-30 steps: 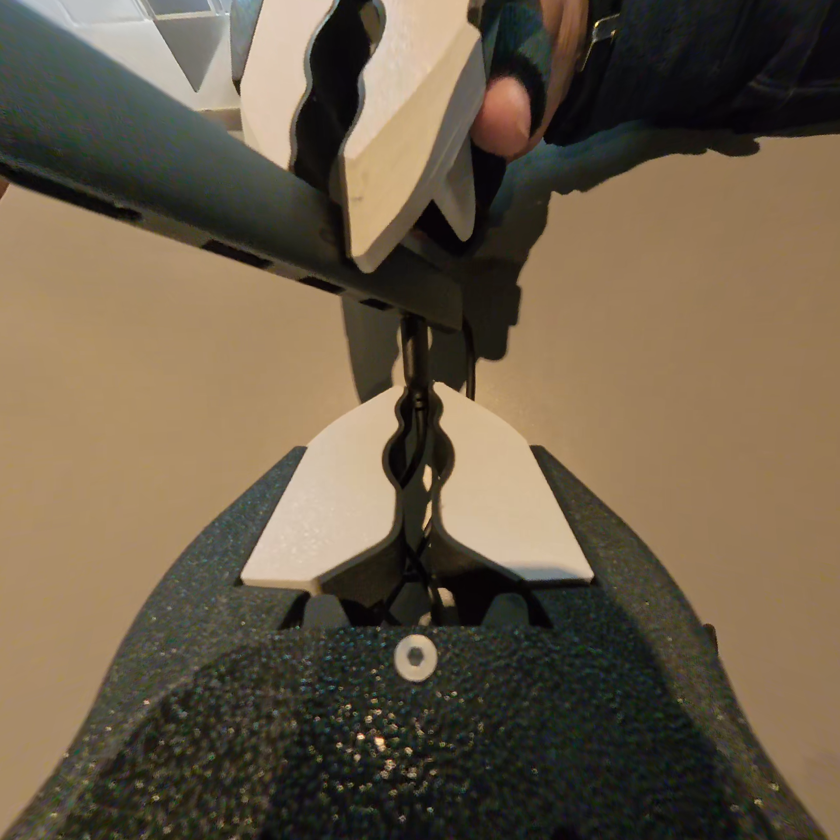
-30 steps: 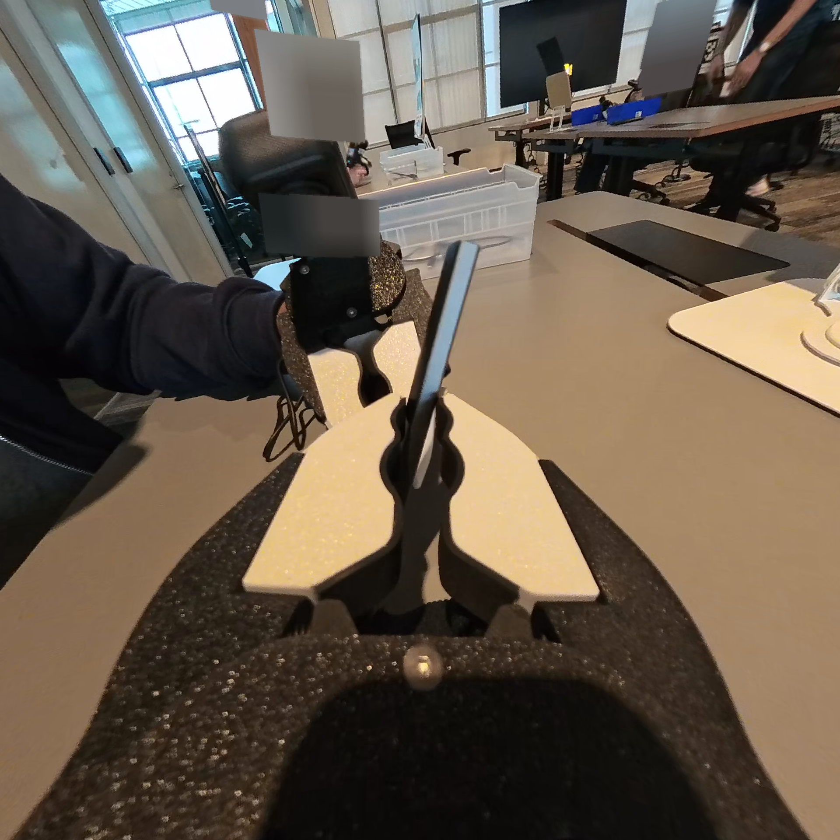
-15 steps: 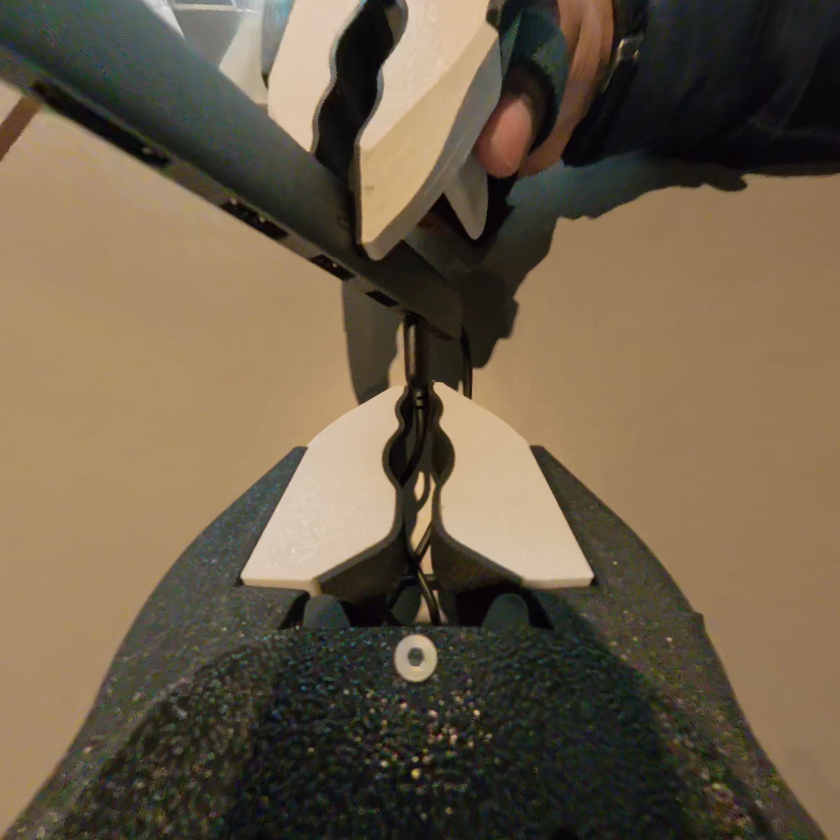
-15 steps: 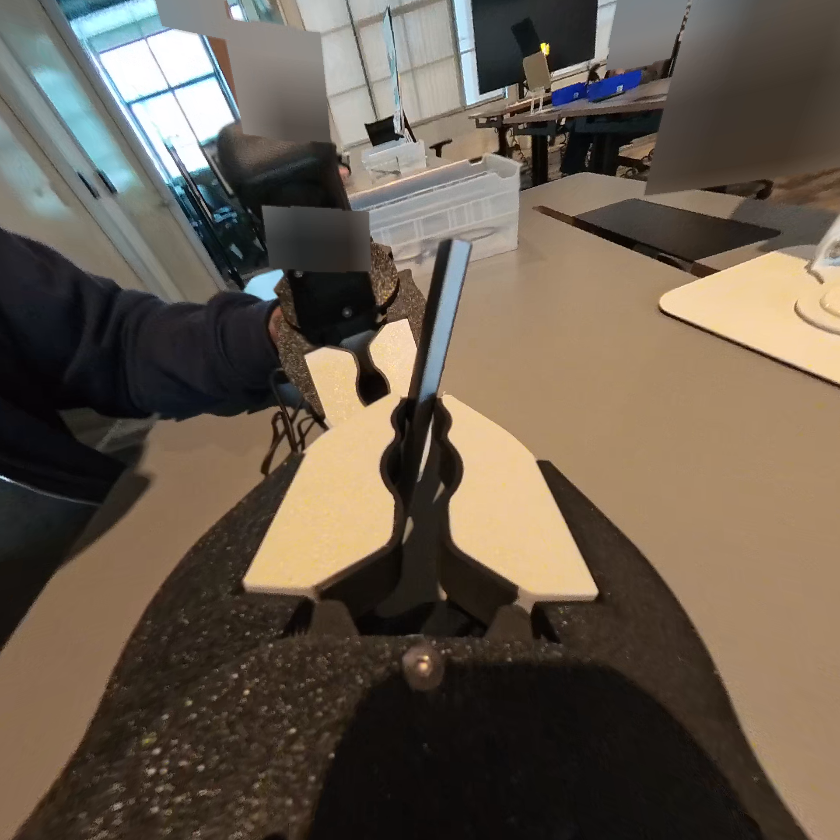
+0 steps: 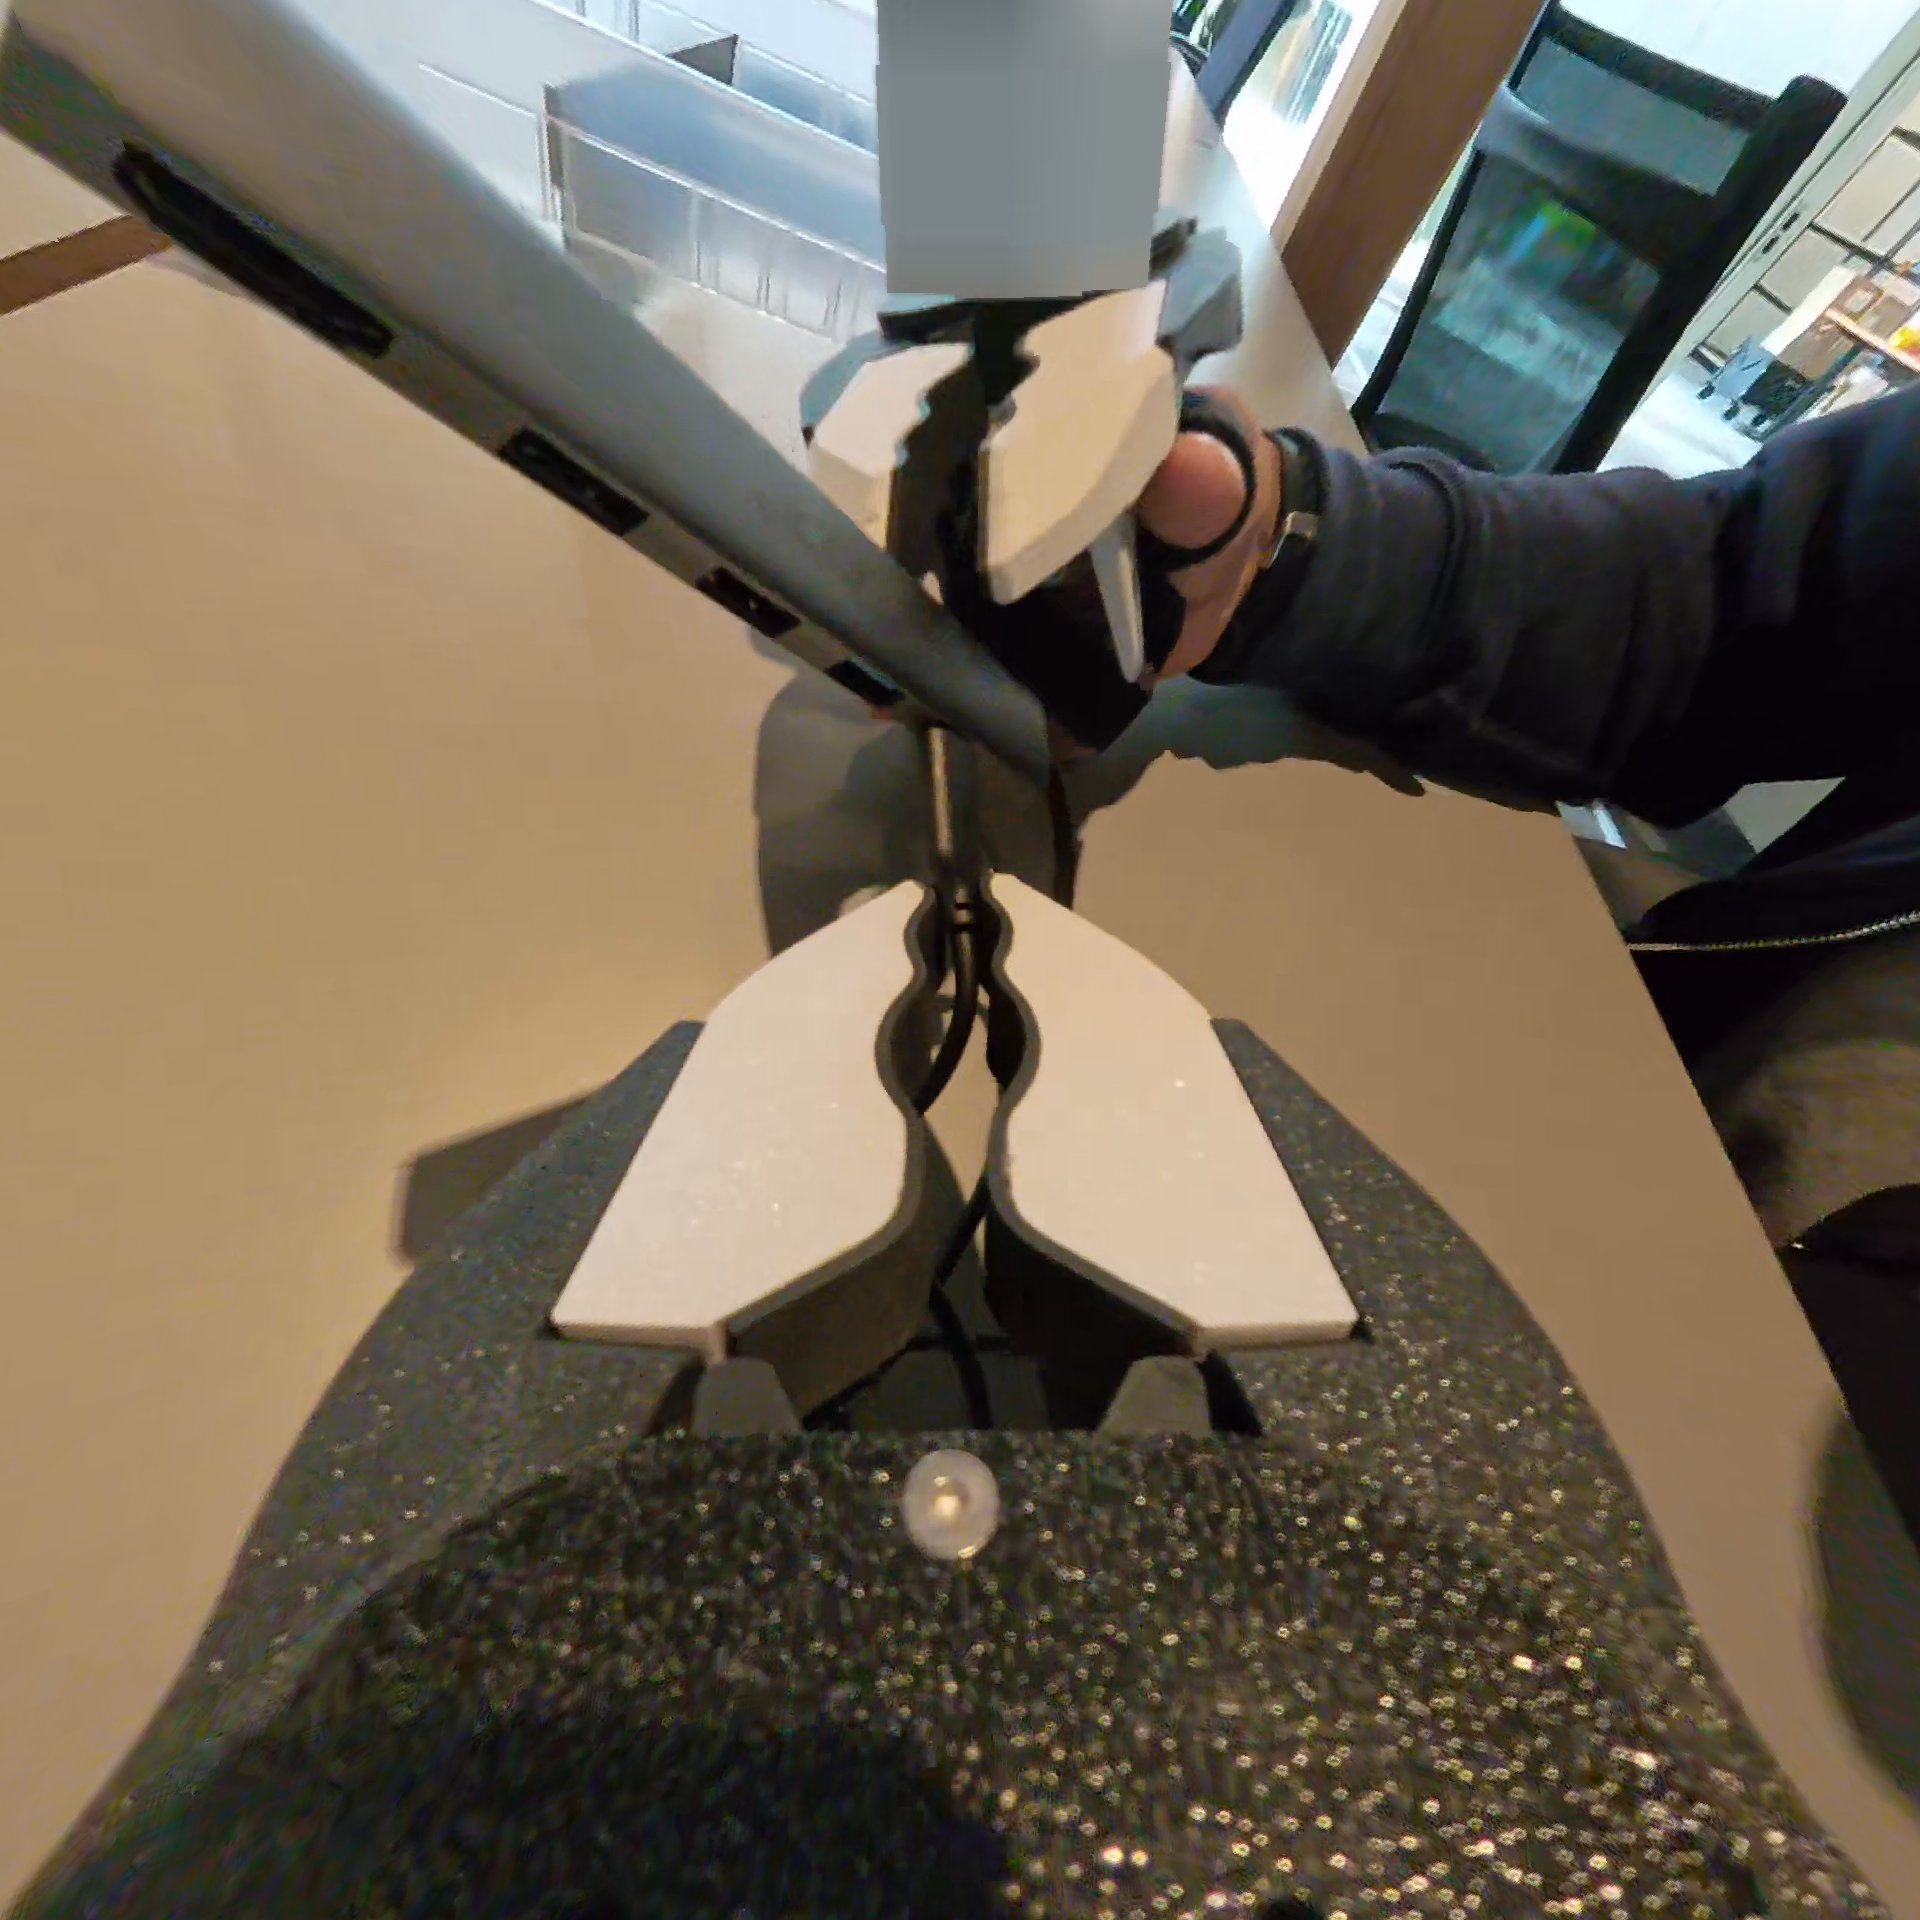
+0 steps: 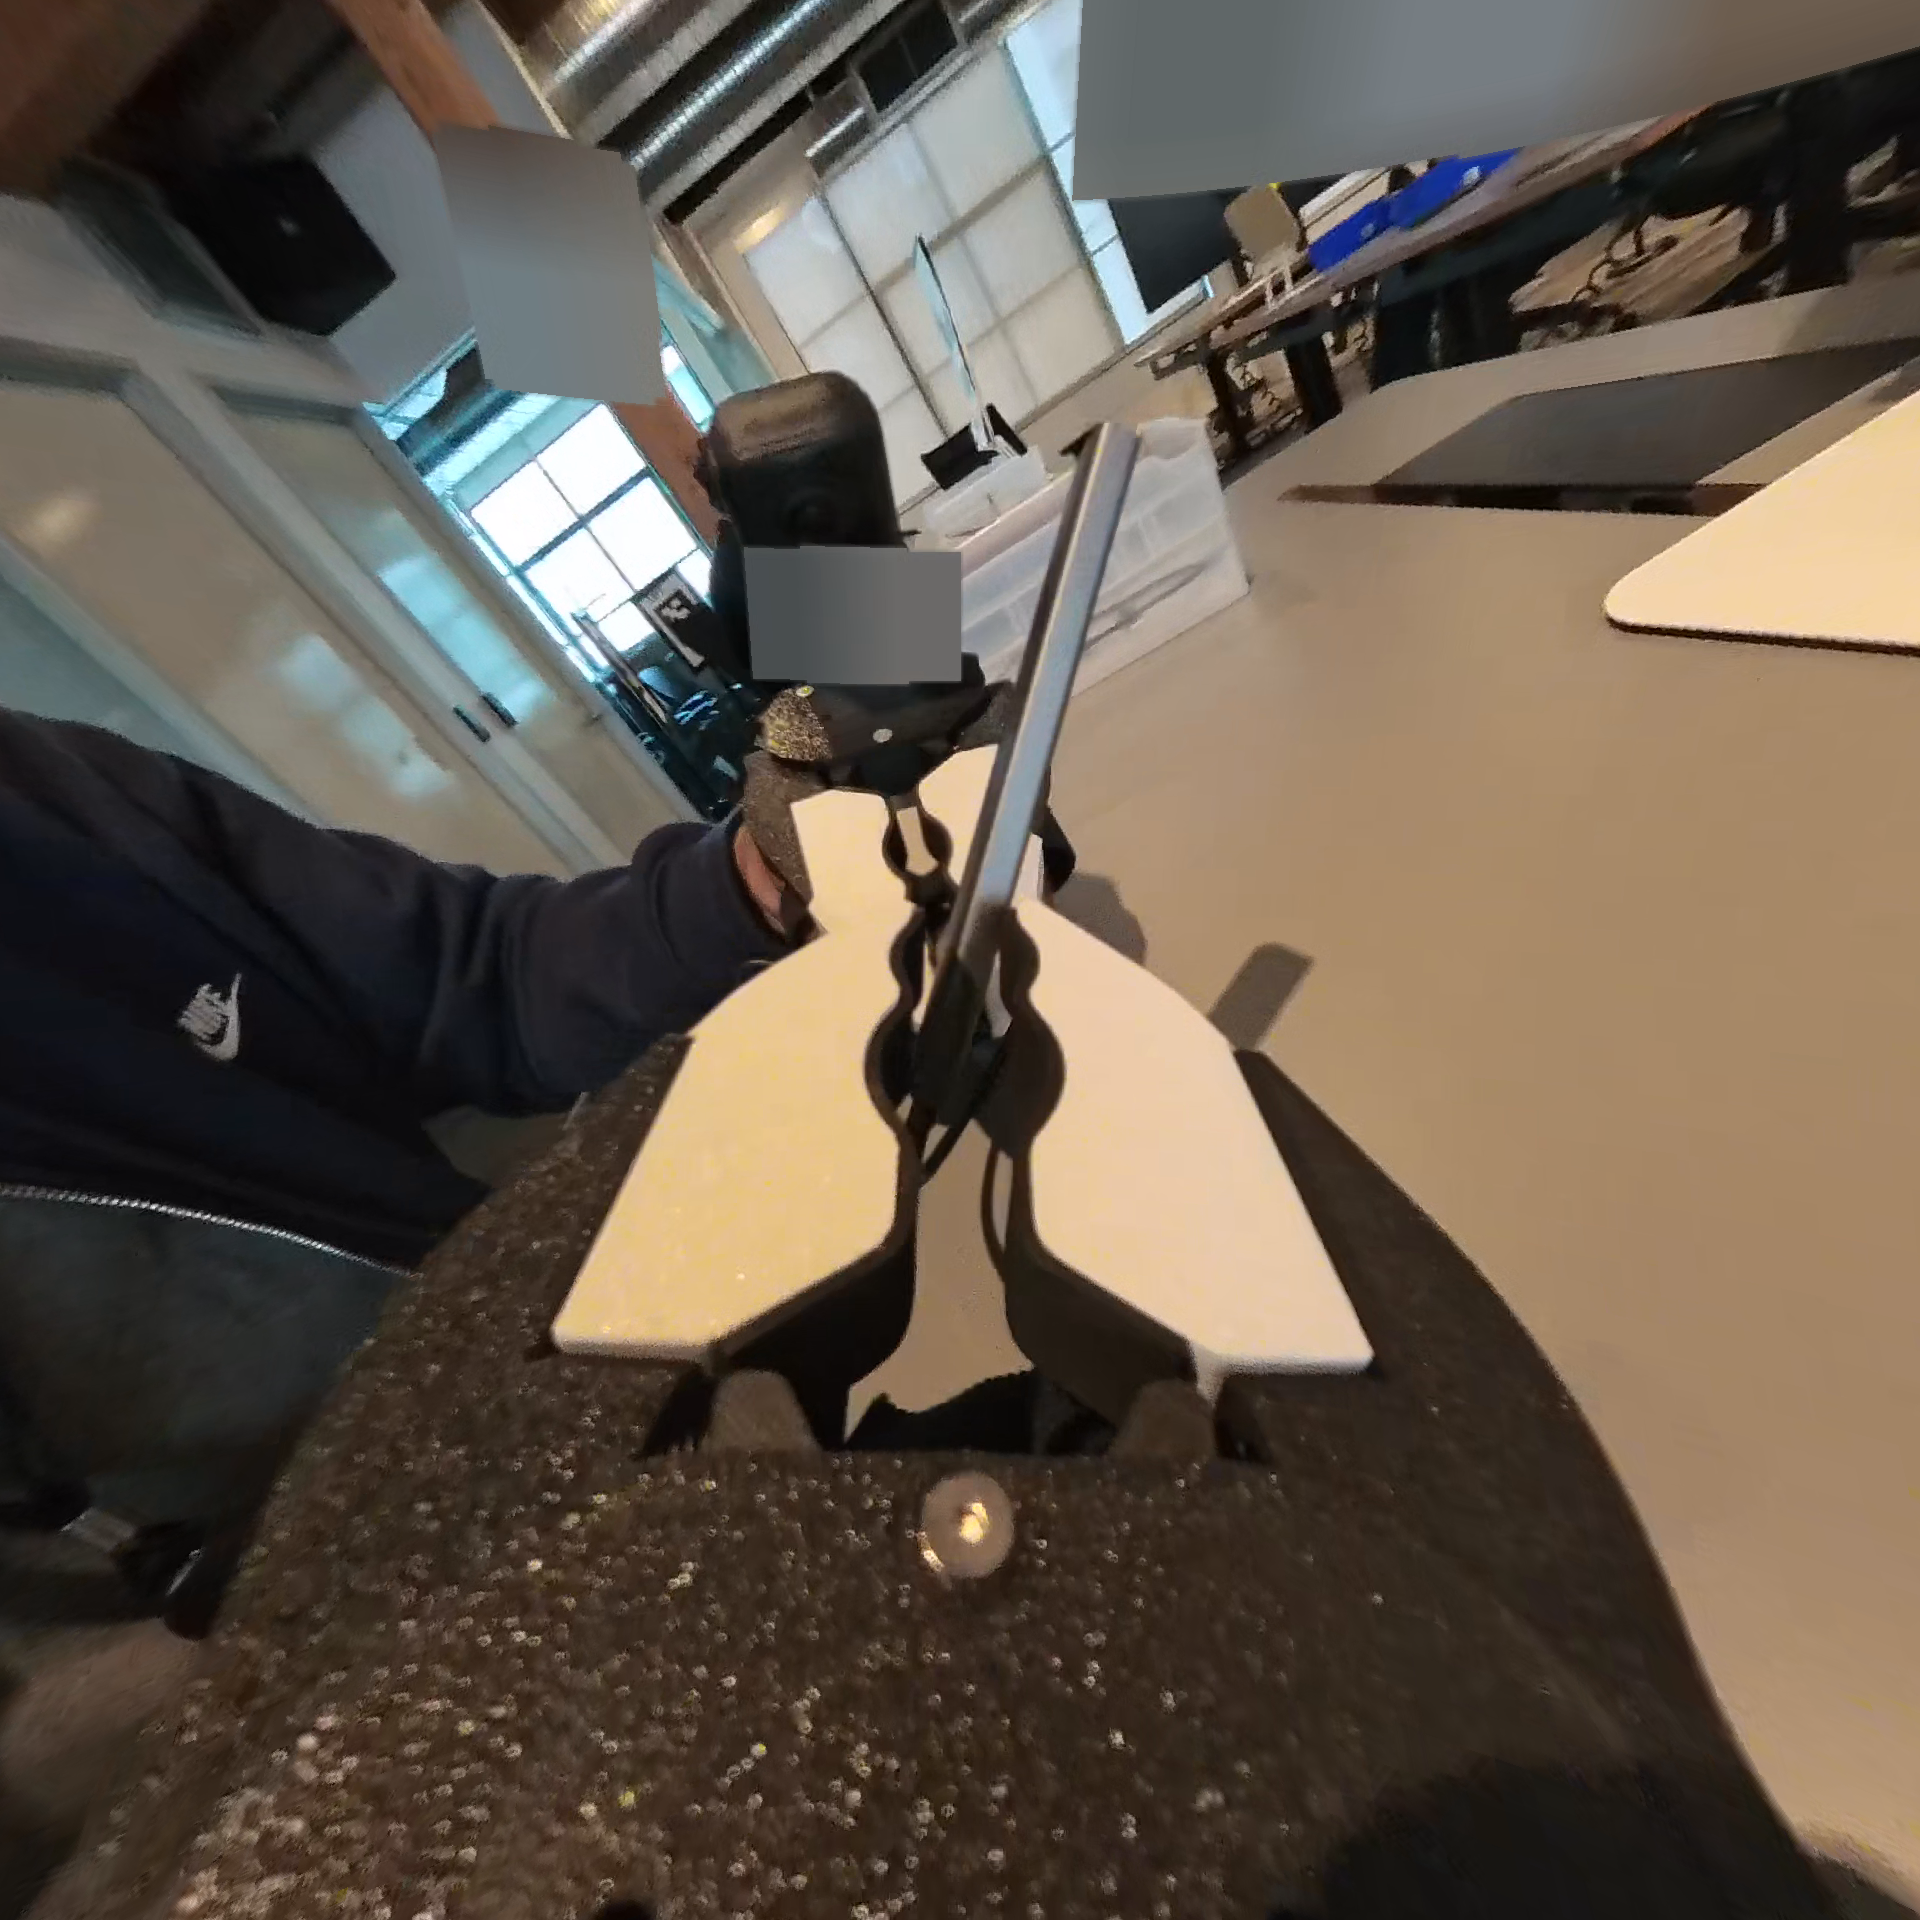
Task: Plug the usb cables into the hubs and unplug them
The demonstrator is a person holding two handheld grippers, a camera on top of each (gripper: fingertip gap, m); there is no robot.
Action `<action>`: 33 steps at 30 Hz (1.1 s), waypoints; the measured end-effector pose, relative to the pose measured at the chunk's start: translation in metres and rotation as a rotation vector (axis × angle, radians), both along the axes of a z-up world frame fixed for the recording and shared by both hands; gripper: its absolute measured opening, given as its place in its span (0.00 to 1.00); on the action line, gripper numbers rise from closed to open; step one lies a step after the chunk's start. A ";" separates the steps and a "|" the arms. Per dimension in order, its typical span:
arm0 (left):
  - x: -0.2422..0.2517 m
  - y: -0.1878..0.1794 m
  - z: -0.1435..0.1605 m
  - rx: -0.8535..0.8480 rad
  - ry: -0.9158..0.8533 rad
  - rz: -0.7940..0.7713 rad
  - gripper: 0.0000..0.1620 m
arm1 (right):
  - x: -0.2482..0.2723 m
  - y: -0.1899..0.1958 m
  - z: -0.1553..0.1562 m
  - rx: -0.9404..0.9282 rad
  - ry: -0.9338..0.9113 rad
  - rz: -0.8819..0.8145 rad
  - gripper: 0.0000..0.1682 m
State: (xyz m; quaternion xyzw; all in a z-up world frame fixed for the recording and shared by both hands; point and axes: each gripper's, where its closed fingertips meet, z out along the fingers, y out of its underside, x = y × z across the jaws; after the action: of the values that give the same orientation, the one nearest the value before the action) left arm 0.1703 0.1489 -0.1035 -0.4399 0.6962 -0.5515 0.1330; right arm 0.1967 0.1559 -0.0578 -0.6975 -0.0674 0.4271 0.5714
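A long grey USB hub (image 5: 582,416) slants from the upper left to the centre of the left wrist view, with several ports along its edge. My left gripper (image 5: 958,896) is shut on a black USB cable plug (image 5: 943,821). The plug's metal tip meets the hub's near end from below; how deep it sits is hidden. My right gripper (image 5: 971,436) is shut on that end of the hub. In the right wrist view the right gripper (image 6: 961,930) clamps the hub (image 6: 1049,686), which points up and away. The left gripper (image 6: 914,831) is just behind it.
The beige table (image 5: 312,935) lies below both grippers, its edge to the right beside the person's dark sleeve (image 5: 1507,623). A clear plastic bin (image 6: 1153,551), a black mat (image 6: 1621,442) and a white mat (image 6: 1787,561) sit farther off. A black chair (image 5: 1558,260) stands beyond the table. About 5 centimetres separates my left fingertips from my right.
Both grippers have lifted and tilted upward together with the hub and plug, so more of the room shows behind them. Both grips are unchanged.
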 end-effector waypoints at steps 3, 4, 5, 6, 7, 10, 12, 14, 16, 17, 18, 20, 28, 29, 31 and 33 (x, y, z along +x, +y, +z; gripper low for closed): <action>0.000 0.000 -0.001 0.017 0.004 0.000 0.03 | 0.000 0.000 -0.001 -0.013 0.001 0.000 0.08; 0.000 0.000 -0.001 0.019 0.005 0.002 0.03 | 0.000 0.000 -0.002 -0.018 -0.001 -0.001 0.08; 0.000 0.000 -0.001 0.018 0.005 0.000 0.03 | 0.001 0.001 -0.003 -0.021 -0.014 -0.006 0.09; 0.000 -0.001 -0.001 0.018 0.005 -0.003 0.03 | 0.001 0.001 -0.004 -0.018 -0.031 -0.012 0.09; 0.000 -0.001 -0.002 0.028 0.005 -0.003 0.03 | -0.001 0.001 -0.004 -0.014 -0.045 -0.011 0.09; -0.001 -0.006 -0.003 0.045 0.006 -0.019 0.03 | -0.012 0.000 -0.012 -0.042 -0.096 0.029 0.10; -0.001 -0.008 -0.004 0.051 0.010 -0.026 0.03 | -0.018 0.000 -0.017 -0.052 -0.144 0.038 0.07; -0.001 -0.006 -0.004 0.059 0.010 -0.026 0.03 | -0.018 0.000 -0.017 -0.053 -0.157 0.044 0.06; -0.002 -0.005 -0.006 0.075 0.015 -0.029 0.03 | -0.019 0.000 -0.019 -0.063 -0.160 0.053 0.06; -0.003 -0.006 -0.006 0.070 0.018 -0.037 0.03 | -0.020 -0.001 -0.019 -0.061 -0.163 0.059 0.06; -0.005 -0.007 -0.006 0.061 0.026 -0.052 0.03 | -0.021 -0.002 -0.019 -0.057 -0.165 0.069 0.05; -0.008 -0.009 -0.006 0.076 0.032 -0.075 0.03 | -0.023 -0.004 -0.019 -0.052 -0.167 0.092 0.05; -0.012 -0.008 -0.010 0.089 0.041 -0.122 0.03 | -0.027 -0.005 -0.024 -0.056 -0.250 0.109 0.05; -0.013 -0.008 -0.010 0.090 0.044 -0.126 0.03 | -0.028 -0.006 -0.025 -0.054 -0.257 0.114 0.05; -0.013 -0.007 -0.010 0.091 0.043 -0.124 0.03 | -0.028 -0.005 -0.025 -0.051 -0.265 0.111 0.05; -0.014 -0.005 -0.010 0.100 0.042 -0.133 0.03 | -0.029 -0.005 -0.026 -0.048 -0.274 0.112 0.05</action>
State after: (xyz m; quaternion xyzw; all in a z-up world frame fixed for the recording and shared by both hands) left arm 0.1559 0.1437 -0.1139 -0.3970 0.7531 -0.5144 0.1029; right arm 0.1675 0.1510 -0.0836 -0.7580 -0.1731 0.3606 0.5152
